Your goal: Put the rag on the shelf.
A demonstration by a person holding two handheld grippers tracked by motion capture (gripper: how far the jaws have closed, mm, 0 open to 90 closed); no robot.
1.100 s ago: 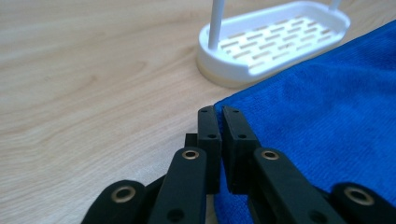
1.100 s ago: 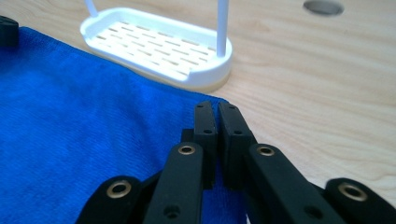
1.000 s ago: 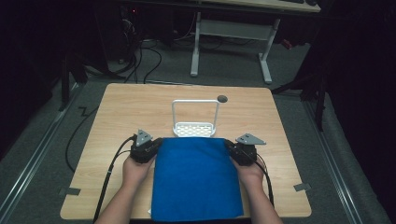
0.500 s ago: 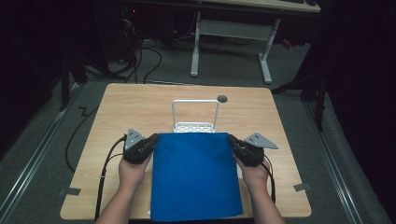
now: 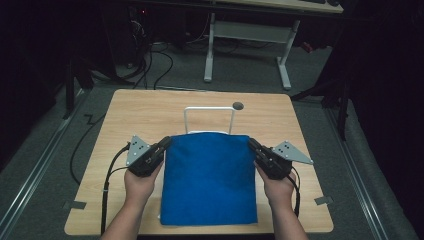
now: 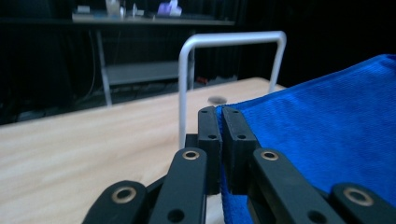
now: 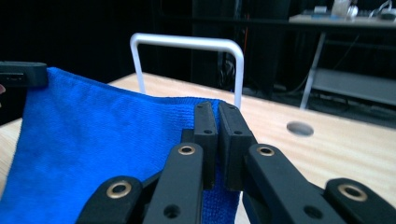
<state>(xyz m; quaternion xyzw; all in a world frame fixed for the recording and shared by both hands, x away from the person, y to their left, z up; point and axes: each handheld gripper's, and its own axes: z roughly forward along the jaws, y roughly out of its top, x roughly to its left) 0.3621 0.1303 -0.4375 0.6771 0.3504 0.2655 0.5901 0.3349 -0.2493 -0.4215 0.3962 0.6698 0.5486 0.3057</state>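
A blue cloth (image 5: pixel 208 180) hangs stretched between both grippers above the wooden table (image 5: pixel 150 115), its lower edge trailing near the table's front. My left gripper (image 5: pixel 166 143) is shut on the cloth's far left corner (image 6: pixel 224 114). My right gripper (image 5: pixel 251 145) is shut on the far right corner (image 7: pixel 215 106). A white wire rack (image 5: pixel 209 119) stands just beyond the cloth's top edge, and its white bar (image 6: pixel 233 39) rises close ahead of the left gripper (image 6: pixel 221 114). The same bar (image 7: pixel 187 44) stands ahead of the right gripper (image 7: pixel 217 112). The rack's base is hidden behind the cloth.
A round hole (image 5: pixel 238 106) lies in the tabletop to the right of the rack. Cables trail from the left gripper over the table's left edge (image 5: pixel 107 185). A white-legged desk (image 5: pixel 247 45) stands on the floor beyond the table. Bare wood lies left and right.
Both grippers have risen and moved apart slightly, lifting the cloth's far edge off the table. The cloth now covers the rack's base, which showed one second ago.
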